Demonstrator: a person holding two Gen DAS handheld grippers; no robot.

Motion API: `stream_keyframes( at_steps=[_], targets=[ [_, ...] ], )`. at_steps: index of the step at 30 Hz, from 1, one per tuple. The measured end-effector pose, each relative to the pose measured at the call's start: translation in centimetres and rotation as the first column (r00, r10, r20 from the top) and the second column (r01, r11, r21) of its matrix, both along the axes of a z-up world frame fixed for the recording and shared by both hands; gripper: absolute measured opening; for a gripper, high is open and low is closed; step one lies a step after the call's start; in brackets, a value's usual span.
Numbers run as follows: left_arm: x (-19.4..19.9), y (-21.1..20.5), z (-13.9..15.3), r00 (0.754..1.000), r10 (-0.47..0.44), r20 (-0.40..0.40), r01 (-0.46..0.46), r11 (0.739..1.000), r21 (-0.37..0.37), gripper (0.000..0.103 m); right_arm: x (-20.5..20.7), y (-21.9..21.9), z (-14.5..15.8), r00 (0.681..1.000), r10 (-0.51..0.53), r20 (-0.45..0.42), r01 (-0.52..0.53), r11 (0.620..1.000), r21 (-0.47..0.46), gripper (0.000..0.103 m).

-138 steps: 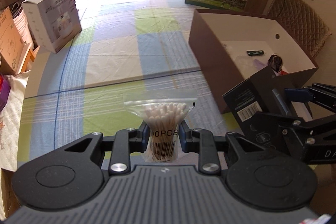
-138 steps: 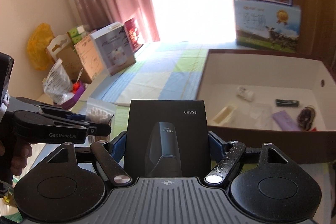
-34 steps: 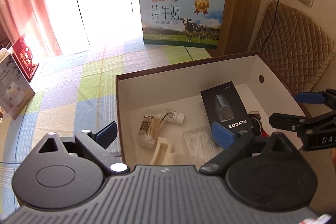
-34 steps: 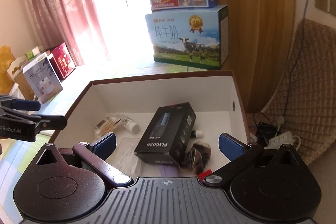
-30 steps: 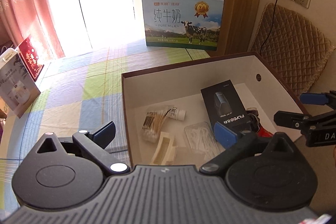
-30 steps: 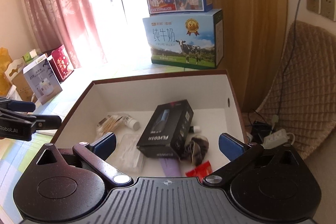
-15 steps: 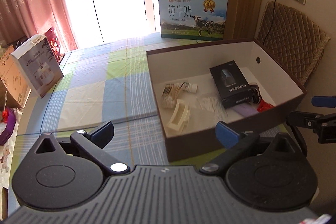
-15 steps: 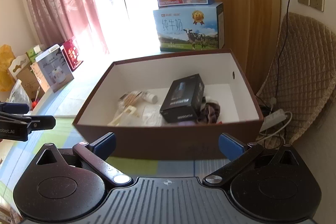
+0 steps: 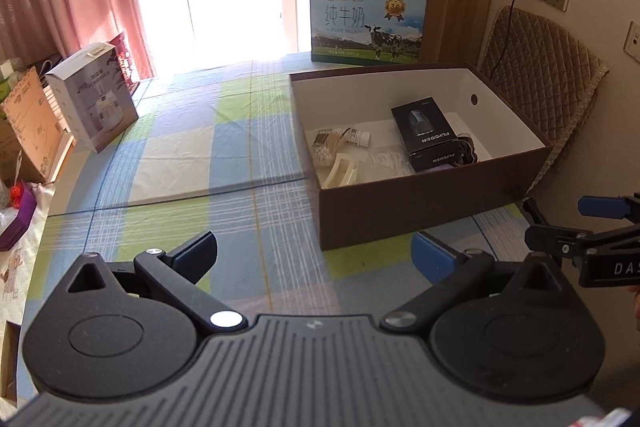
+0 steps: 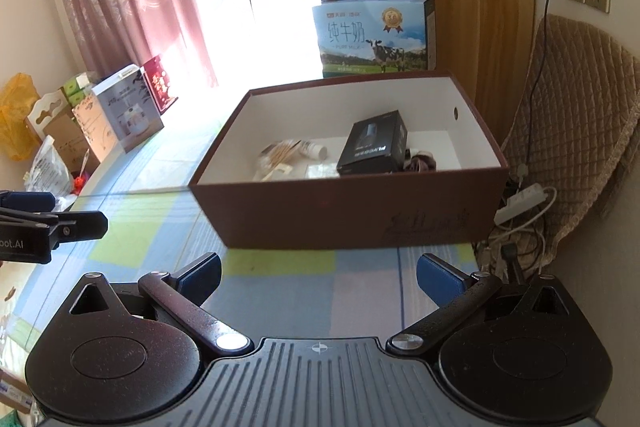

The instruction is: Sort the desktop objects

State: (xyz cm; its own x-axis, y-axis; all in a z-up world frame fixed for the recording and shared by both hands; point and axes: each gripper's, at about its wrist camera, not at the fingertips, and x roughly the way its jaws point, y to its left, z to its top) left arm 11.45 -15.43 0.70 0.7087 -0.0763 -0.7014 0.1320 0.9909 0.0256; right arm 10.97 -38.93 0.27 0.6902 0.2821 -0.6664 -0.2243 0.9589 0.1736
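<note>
A brown cardboard box (image 9: pixel 420 203) (image 10: pixel 352 215) with a white inside stands on the checked tablecloth. In it lie a black product box (image 9: pixel 430 133) (image 10: pixel 374 143), a bag of cotton swabs (image 9: pixel 330 145) (image 10: pixel 280 153), a small white bottle (image 9: pixel 360 138), a cream plastic piece (image 9: pixel 344 169) and clear packets. My left gripper (image 9: pixel 314 253) hangs open and empty over the cloth, in front of the box. The right gripper (image 10: pixel 318 277) is open and empty too, near the box's front wall. Each gripper shows at the edge of the other's view.
Milk cartons (image 9: pixel 368 23) are stacked behind the box. A white appliance box (image 9: pixel 94 103) and cardboard boxes (image 9: pixel 24 123) stand at the table's left edge. A quilted chair (image 10: pixel 576 131) and a power strip (image 10: pixel 520 203) are on the right. The tablecloth (image 9: pixel 192 155) stretches left of the box.
Both grippers let go of the cotton swabs and the black box into the brown box, then drew back and away from it. Both are open now.
</note>
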Motion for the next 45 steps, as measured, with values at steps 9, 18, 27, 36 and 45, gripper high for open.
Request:
stream_keyframes(
  at_steps=[9, 18, 27, 36, 45],
  targets=[
    [-3.1, 0.9, 0.2, 1.000, 0.017, -0.006, -0.017, 1.000, 0.006, 0.102, -2.8, 1.3, 0.0, 1.000, 0.008, -0.007, -0.008, 1.000, -0.009, 0.101],
    [-5.5, 1.7, -0.5, 0.999, 0.023, -0.040, -0.023, 1.000, 0.001, 0.102, -5.2, 2.7, -0.4, 0.999, 0.031, -0.021, -0.031, 0.999, -0.017, 0.101],
    [-7.2, 2.1, -0.8, 0.998, 0.041, -0.046, -0.040, 0.999, 0.013, 0.102, -6.7, 3.5, -1.0, 0.999, 0.042, -0.033, -0.042, 0.999, -0.027, 0.101],
    [-8.5, 3.0, -1.4, 0.996, 0.065, -0.069, -0.063, 0.998, 0.024, 0.102, -7.3, 4.2, -1.6, 0.997, 0.057, -0.055, -0.058, 0.998, -0.027, 0.101],
    [-9.4, 3.4, -2.2, 0.993, 0.075, -0.096, -0.073, 0.997, 0.027, 0.102, -7.9, 4.8, -2.1, 0.995, 0.066, -0.069, -0.068, 0.997, -0.031, 0.101]
  ],
)
